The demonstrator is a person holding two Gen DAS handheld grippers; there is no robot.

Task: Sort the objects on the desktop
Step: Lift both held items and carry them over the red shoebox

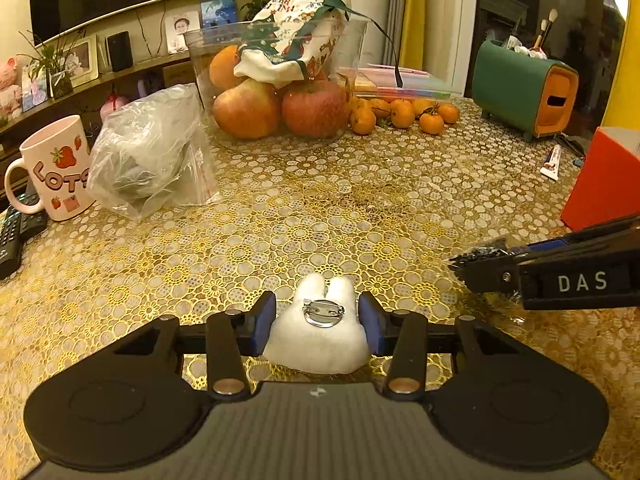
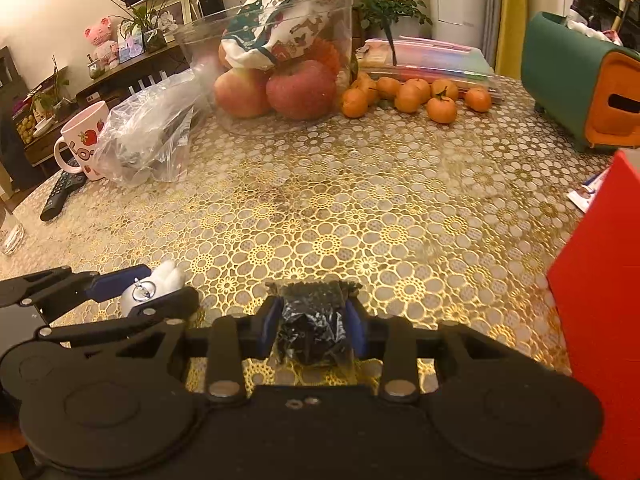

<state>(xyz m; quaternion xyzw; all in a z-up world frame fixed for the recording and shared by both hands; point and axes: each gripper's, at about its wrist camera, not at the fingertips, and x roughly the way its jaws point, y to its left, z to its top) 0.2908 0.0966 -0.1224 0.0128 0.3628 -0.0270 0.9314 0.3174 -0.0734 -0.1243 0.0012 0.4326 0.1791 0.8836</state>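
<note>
Left wrist view: the left gripper [image 1: 317, 322], with blue pads, pinches a white plush rabbit-shaped brooch [image 1: 318, 334] lying pin side up. The pads press its two flanks, and the ears point away over the gold floral lace tablecloth [image 1: 320, 216]. At right, the right gripper [image 1: 486, 266] holds a small clear bag of black beads [image 1: 480, 254]. Beyond stand a pink strawberry-print mug [image 1: 54, 168], a crumpled clear plastic bag [image 1: 152, 152] and a clear bowl of apples [image 1: 276, 92].

Right wrist view: the right gripper [image 2: 311, 322] is clamped on the small clear bag of black beads [image 2: 310, 320], which sits squarely between the pads, low over the tablecloth [image 2: 360, 200]. At left, the left gripper [image 2: 140, 286] grips the brooch [image 2: 154, 284]. A red box [image 2: 600, 300] stands at right.
</note>
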